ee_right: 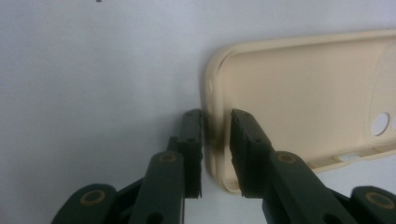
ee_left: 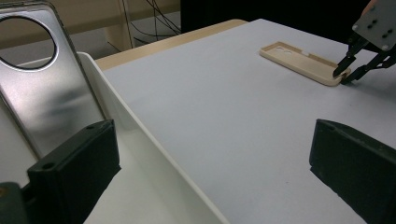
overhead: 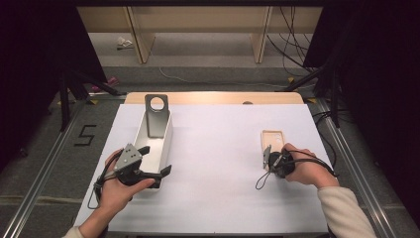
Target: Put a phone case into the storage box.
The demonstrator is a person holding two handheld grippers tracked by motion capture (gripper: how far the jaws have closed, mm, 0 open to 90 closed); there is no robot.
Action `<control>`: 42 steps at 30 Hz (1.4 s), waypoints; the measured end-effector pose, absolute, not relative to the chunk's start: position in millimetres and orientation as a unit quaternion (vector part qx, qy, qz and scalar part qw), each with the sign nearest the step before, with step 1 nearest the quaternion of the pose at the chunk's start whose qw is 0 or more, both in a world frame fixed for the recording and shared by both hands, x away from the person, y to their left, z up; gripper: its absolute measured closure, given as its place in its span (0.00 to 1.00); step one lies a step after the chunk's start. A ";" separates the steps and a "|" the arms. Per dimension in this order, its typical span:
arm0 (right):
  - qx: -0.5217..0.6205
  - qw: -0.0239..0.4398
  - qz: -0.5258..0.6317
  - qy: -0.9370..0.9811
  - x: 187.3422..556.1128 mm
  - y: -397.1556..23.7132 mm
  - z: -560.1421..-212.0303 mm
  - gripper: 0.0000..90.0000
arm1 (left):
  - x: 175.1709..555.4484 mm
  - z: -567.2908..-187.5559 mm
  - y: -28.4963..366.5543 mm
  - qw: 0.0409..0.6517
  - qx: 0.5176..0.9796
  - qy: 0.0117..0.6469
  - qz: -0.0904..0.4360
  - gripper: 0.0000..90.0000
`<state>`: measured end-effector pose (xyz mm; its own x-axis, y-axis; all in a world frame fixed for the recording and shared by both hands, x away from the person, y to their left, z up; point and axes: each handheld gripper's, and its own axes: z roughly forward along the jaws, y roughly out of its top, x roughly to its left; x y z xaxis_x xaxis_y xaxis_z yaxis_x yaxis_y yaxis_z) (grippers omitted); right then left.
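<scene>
A beige phone case (overhead: 273, 140) lies inside-up on the white table at the right. My right gripper (overhead: 270, 151) points at its near end. In the right gripper view the jaws (ee_right: 215, 116) straddle the case's (ee_right: 303, 93) end rim, one outside and one inside, with a thin gap left at the inner pad. The left gripper view shows the same straddle (ee_left: 341, 77) on the case (ee_left: 299, 59). My left gripper (overhead: 154, 159) is open wide across the right wall of a white bin (overhead: 166, 144). A silvery case (overhead: 157, 116) with a round hole leans in the bin.
The white sheet (overhead: 218, 163) covers most of the table, and a wooden strip (overhead: 213, 97) shows at the far edge. Dark stands and cables sit beyond the table on both sides. A floor mark "5" (overhead: 85, 135) lies to the left.
</scene>
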<state>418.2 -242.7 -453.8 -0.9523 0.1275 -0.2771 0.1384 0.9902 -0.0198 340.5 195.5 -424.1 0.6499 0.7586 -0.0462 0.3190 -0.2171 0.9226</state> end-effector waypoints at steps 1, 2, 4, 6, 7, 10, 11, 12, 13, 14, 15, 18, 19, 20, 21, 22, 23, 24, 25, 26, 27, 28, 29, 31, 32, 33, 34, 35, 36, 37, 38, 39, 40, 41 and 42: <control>0.067 0.139 -0.019 0.988 418.1 -242.7 -454.0 0.84 | 340.5 -424.1 195.4 0.513 0.750 0.359 0.214 0.01; 0.067 0.138 -0.019 0.988 418.0 -242.7 -453.9 0.85 | 340.4 -424.0 195.4 0.513 0.750 0.359 0.214 0.01; 0.065 0.137 -0.020 0.988 418.0 -242.7 -453.9 0.87 | 340.4 -423.9 195.3 0.512 0.750 0.359 0.215 0.01; 0.065 0.135 -0.018 0.988 417.9 -242.9 -454.0 0.87 | 340.3 -424.1 195.2 0.512 0.750 0.359 0.214 0.01; 0.067 0.134 -0.019 0.989 417.7 -242.9 -454.0 0.88 | 340.3 -424.1 195.2 0.512 0.750 0.359 0.214 0.01; 0.065 0.134 -0.021 0.989 417.5 -242.8 -453.8 0.89 | 340.3 -424.1 195.0 0.512 0.751 0.358 0.214 0.01; 0.065 0.134 -0.020 0.989 417.5 -242.8 -453.9 0.89 | 340.3 -424.1 195.0 0.512 0.751 0.358 0.214 0.01; 0.065 0.133 -0.019 0.989 417.4 -242.9 -454.0 0.90 | 340.3 -424.2 195.0 0.512 0.751 0.359 0.214 0.01; 0.064 0.132 -0.020 0.989 417.4 -242.8 -454.0 0.90 | 340.3 -424.3 195.0 0.512 0.751 0.359 0.214 0.01; 0.063 0.132 -0.018 0.989 417.5 -242.9 -454.1 0.90 | 340.4 -424.4 195.0 0.512 0.751 0.359 0.214 0.01; 0.063 0.132 -0.018 0.989 417.4 -242.9 -454.2 0.90 | 340.4 -424.4 194.9 0.512 0.751 0.359 0.214 0.01; 0.064 0.131 -0.017 0.989 417.5 -243.0 -454.1 0.92 | 340.3 -424.3 194.7 0.512 0.751 0.359 0.214 0.01; 0.064 0.132 -0.018 0.989 417.4 -243.1 -454.0 0.92 | 340.3 -424.3 194.7 0.512 0.750 0.359 0.214 0.01; 0.066 0.131 -0.015 0.989 417.1 -243.4 -454.3 0.92 | 340.2 -424.3 194.7 0.512 0.750 0.359 0.214 0.01; 0.065 0.130 -0.015 0.989 417.2 -243.6 -454.1 0.92 | 340.2 -424.3 194.7 0.512 0.750 0.359 0.214 0.01; 0.065 0.131 -0.015 0.989 417.1 -243.6 -454.1 0.92 | 340.1 -424.3 194.7 0.512 0.751 0.359 0.214 0.01; 0.066 0.131 -0.015 0.989 416.9 -243.6 -454.2 0.93 | 340.0 -424.3 194.7 0.513 0.750 0.359 0.214 0.02; 0.066 0.131 -0.015 0.989 416.8 -243.5 -454.2 0.93 | 339.9 -424.2 194.7 0.513 0.750 0.359 0.214 0.02; 0.065 0.131 -0.016 0.989 416.7 -243.4 -454.0 0.93 | 339.8 -424.1 194.7 0.513 0.750 0.359 0.214 0.02; 0.067 0.131 -0.015 0.989 416.5 -243.3 -454.1 0.93 | 339.7 -424.0 194.7 0.513 0.750 0.359 0.213 0.02; 0.067 0.132 -0.016 0.989 416.4 -243.2 -454.0 0.94 | 339.7 -424.1 194.7 0.513 0.750 0.359 0.213 0.02; 0.065 0.132 -0.015 0.989 416.7 -243.3 -454.0 0.94 | 339.7 -424.1 194.8 0.513 0.750 0.359 0.213 0.02; 0.065 0.133 -0.013 0.989 416.5 -243.4 -454.1 0.94 | 339.6 -424.1 194.8 0.514 0.750 0.359 0.213 0.02; 0.066 0.135 -0.012 0.989 416.4 -243.7 -454.2 0.94 | 339.6 -424.0 194.9 0.514 0.749 0.359 0.213 0.02; 0.064 0.134 -0.010 0.989 416.7 -244.0 -454.3 0.94 | 339.6 -424.0 195.0 0.514 0.749 0.359 0.213 0.02; 0.065 0.135 -0.008 0.989 416.7 -244.3 -454.1 0.94 | 339.6 -424.1 195.0 0.514 0.749 0.359 0.213 0.02; 0.068 0.134 -0.008 0.989 416.4 -244.7 -453.9 0.94 | 339.6 -424.2 195.0 0.514 0.749 0.359 0.213 0.02; 0.067 0.134 -0.011 0.989 416.4 -244.8 -453.2 0.94 | 339.6 -424.0 195.0 0.514 0.749 0.359 0.213 0.02; 0.069 0.134 -0.006 0.989 416.5 -245.5 -453.2 0.95 | 339.5 -423.9 195.0 0.514 0.749 0.359 0.213 0.02; 0.071 0.134 -0.001 0.988 416.7 -246.3 -453.3 0.95 | 339.5 -423.8 195.0 0.514 0.749 0.359 0.213 0.02; 0.073 0.133 0.002 0.988 416.8 -247.3 -453.0 0.95 | 339.4 -423.8 195.1 0.514 0.749 0.359 0.213 0.02; 0.074 0.133 0.002 0.988 416.9 -247.9 -452.4 0.95 | 339.4 -423.8 195.1 0.514 0.749 0.359 0.213 0.02; 0.078 0.135 0.007 0.988 416.8 -248.7 -452.1 0.95 | 339.5 -423.8 195.2 0.514 0.749 0.360 0.213 0.02; 0.079 0.134 0.009 0.988 416.7 -249.4 -451.8 0.95 | 339.5 -423.8 195.2 0.514 0.749 0.360 0.213 0.02; 0.080 0.135 0.008 0.988 416.5 -249.9 -451.2 0.95 | 339.5 -423.8 195.2 0.514 0.749 0.360 0.213 0.02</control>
